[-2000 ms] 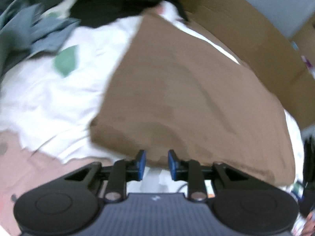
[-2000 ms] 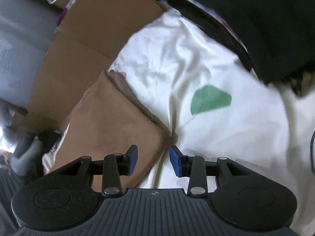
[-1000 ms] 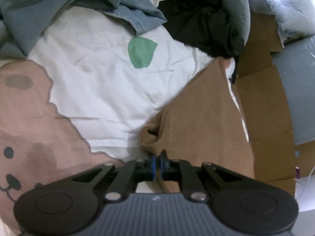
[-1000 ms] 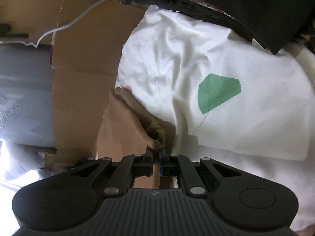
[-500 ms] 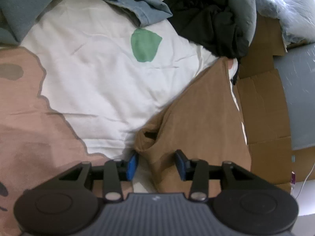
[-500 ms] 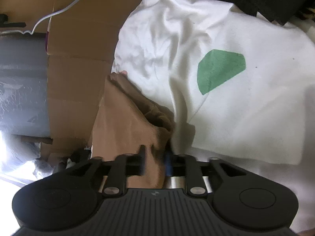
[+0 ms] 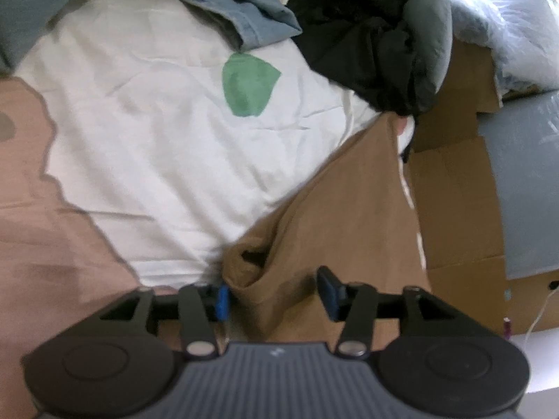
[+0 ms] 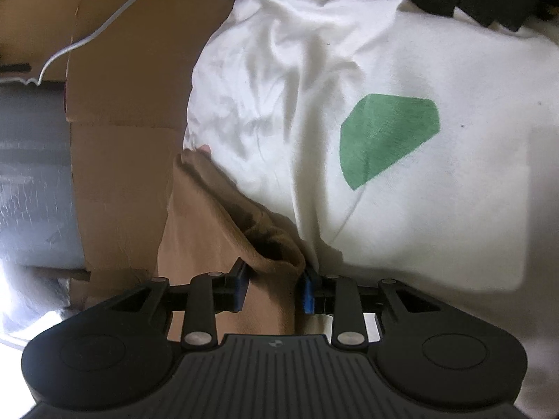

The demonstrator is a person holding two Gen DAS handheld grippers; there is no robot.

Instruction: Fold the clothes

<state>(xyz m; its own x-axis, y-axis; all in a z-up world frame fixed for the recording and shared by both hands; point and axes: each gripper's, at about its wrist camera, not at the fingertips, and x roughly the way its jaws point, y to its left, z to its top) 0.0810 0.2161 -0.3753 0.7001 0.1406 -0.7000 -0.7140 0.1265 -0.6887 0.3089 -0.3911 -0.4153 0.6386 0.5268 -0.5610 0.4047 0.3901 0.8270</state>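
Note:
A folded brown garment (image 7: 349,216) lies on a white bedsheet (image 7: 146,111) with a green patch. My left gripper (image 7: 276,295) is open, its jaws wide apart around the garment's near bunched corner. In the right wrist view the same brown garment (image 8: 206,220) lies at the sheet's left edge. My right gripper (image 8: 274,288) is open, its blue pads either side of the garment's rolled corner without pinching it.
A pile of blue, grey and black clothes (image 7: 367,35) lies at the far side. Flattened cardboard (image 7: 454,192) and a grey surface (image 7: 524,181) sit beside the bed. A white cable (image 8: 91,35) runs over the cardboard (image 8: 122,122). A pink-brown printed area (image 7: 42,227) covers the sheet's left.
Both grippers were shut on the brown garment's corners a second ago. Both have opened and let go. The garment now rests on the sheet.

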